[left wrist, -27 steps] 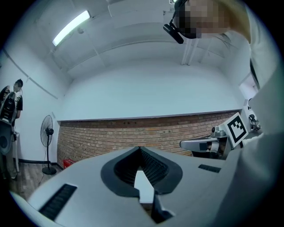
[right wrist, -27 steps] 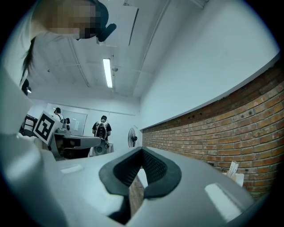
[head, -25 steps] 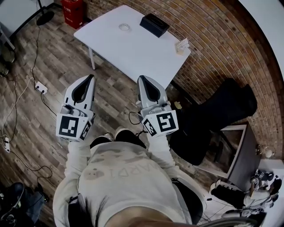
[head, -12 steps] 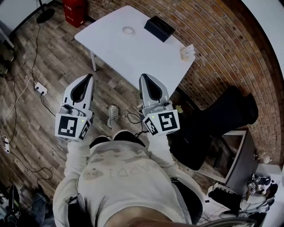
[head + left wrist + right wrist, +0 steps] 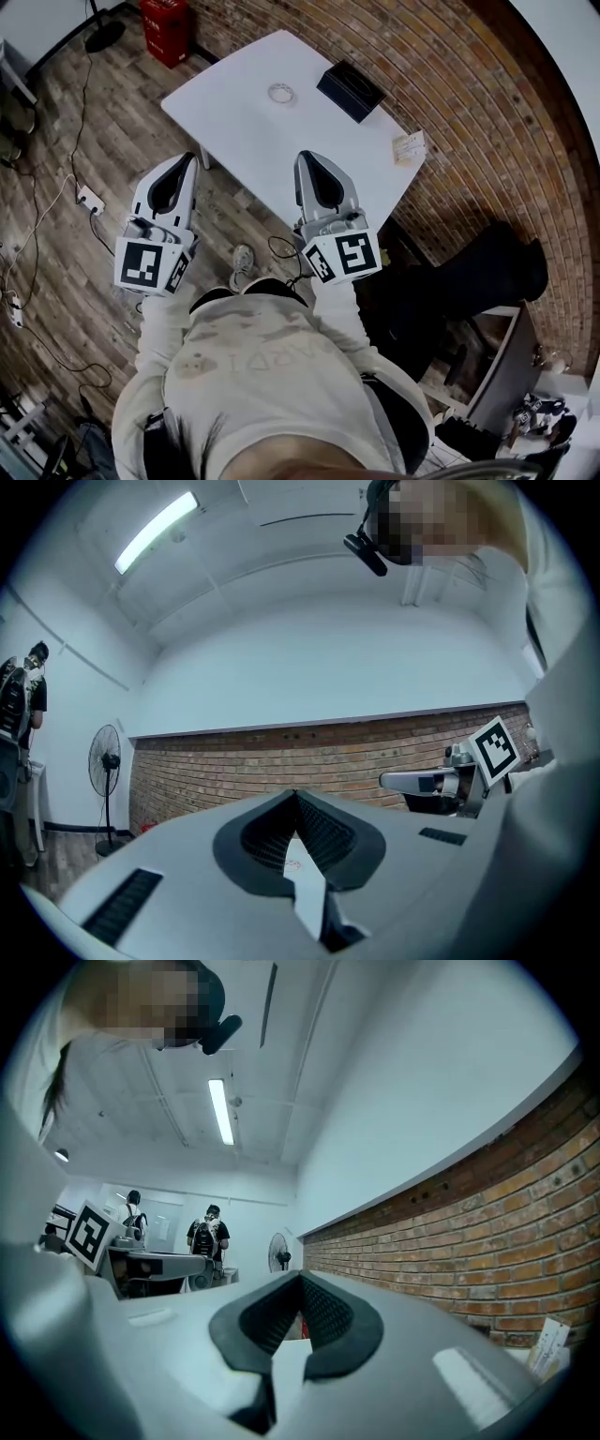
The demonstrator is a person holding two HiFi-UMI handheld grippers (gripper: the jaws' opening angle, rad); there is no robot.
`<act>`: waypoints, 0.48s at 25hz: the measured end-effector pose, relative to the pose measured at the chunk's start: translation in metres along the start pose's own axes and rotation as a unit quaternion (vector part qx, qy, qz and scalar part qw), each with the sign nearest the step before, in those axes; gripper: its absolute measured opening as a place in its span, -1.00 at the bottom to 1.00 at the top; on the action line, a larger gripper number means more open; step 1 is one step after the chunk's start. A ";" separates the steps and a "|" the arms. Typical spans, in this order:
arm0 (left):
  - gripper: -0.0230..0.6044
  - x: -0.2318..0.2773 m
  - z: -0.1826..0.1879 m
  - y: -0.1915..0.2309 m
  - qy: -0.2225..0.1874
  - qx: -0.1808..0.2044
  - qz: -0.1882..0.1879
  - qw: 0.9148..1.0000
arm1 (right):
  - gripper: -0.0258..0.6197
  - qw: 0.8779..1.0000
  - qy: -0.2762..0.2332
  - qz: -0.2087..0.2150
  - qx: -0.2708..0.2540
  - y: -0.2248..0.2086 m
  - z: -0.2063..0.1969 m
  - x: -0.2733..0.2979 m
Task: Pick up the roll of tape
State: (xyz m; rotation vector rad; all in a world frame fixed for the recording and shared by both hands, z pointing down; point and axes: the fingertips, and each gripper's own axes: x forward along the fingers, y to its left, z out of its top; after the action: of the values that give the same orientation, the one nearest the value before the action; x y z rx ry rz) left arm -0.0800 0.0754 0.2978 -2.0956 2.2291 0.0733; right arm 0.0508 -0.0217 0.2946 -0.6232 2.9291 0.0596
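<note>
The roll of tape [image 5: 281, 93], a small clear ring, lies flat on the far part of the white table [image 5: 244, 122]. Both grippers are held level in front of the person, side by side, and point at the table. The left gripper [image 5: 187, 159] has its tip just off the table's near left edge. The right gripper [image 5: 308, 156] has its tip over the near edge. Each is shut with nothing between its jaws, as the left gripper view [image 5: 296, 795] and the right gripper view [image 5: 301, 1277] show. The tape is well beyond both tips.
A black box [image 5: 351, 90] and a small card [image 5: 409, 147] sit on the table by the brick wall [image 5: 450, 103]. On the wooden floor are a red crate [image 5: 169, 19], a power strip [image 5: 89, 199] with cables, a shoe [image 5: 242, 258] and a black bag [image 5: 487, 272].
The person has walked toward the table with both grippers held out. The table now sits closer, and the gripper tips have reached its near edge. Both stay shut.
</note>
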 end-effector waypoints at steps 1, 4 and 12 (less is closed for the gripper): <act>-0.91 0.011 0.000 0.005 -0.001 0.000 0.001 1.000 | -0.89 1.000 0.000 0.003 0.001 -0.006 0.000 0.011; -0.91 0.042 0.001 0.019 -0.002 0.002 0.001 1.000 | -0.89 1.000 -0.002 0.007 0.003 -0.026 -0.002 0.040; -0.91 0.111 -0.005 0.042 -0.011 0.010 0.002 1.000 | -0.89 1.000 -0.008 0.017 0.006 -0.076 -0.012 0.097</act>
State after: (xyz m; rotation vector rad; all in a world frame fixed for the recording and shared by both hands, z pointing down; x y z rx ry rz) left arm -0.1288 -0.0329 0.2915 -2.0694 2.2132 0.0724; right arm -0.0073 -0.1303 0.2917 -0.5670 2.9225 0.0500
